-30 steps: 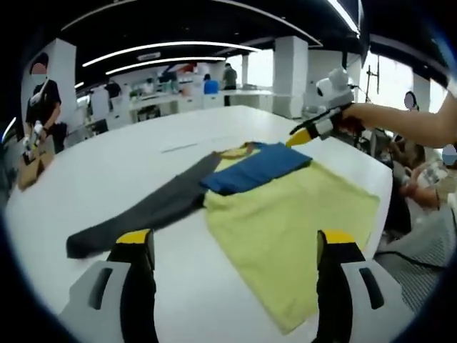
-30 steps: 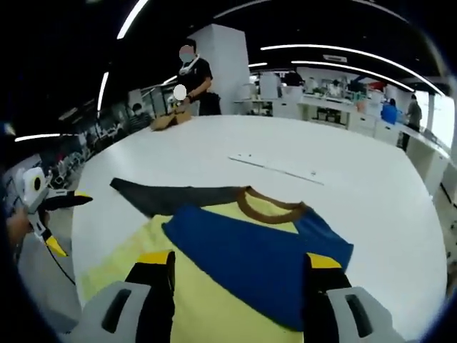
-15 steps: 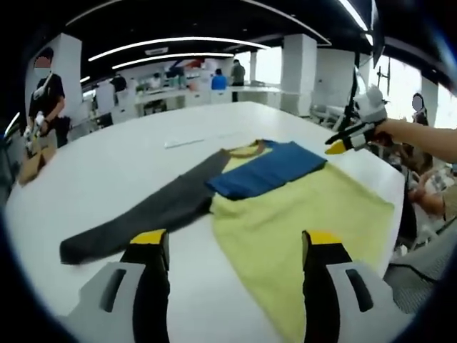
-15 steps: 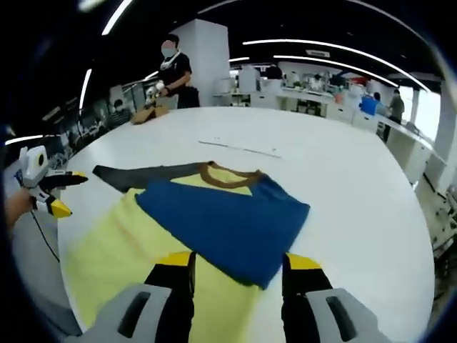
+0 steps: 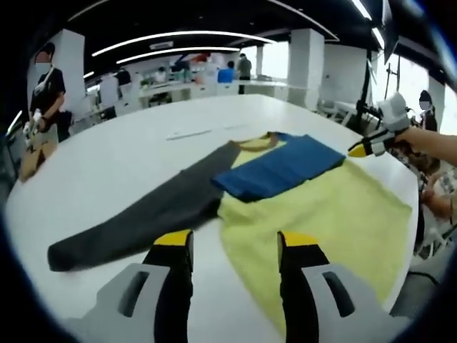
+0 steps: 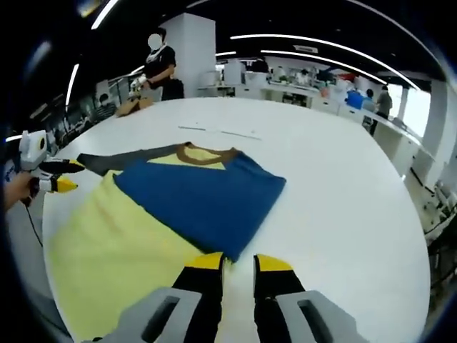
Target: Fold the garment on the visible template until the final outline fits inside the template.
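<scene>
Right gripper [image 6: 238,261] hovering at shirt [image 6: 136,221] edge, jaws nearly together, nothing pinched. Left gripper [image 5: 234,241] sitting part-open near gray sleeve [image 5: 136,225], likely lining up next fold. Shirt lying flat on table [image 6: 335,186], blue sleeve [image 6: 200,196] folded across.

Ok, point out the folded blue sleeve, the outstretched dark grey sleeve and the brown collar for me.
Folded blue sleeve [image 6: 200,196]: right gripper view, middle of the blue panel.
Outstretched dark grey sleeve [image 5: 143,221]: left gripper view, midway along its length.
Brown collar [image 6: 203,154]: right gripper view, front band of the neckline.

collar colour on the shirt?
Brown, on the collar of the yellow shirt. Clearest in the right gripper view.
</scene>
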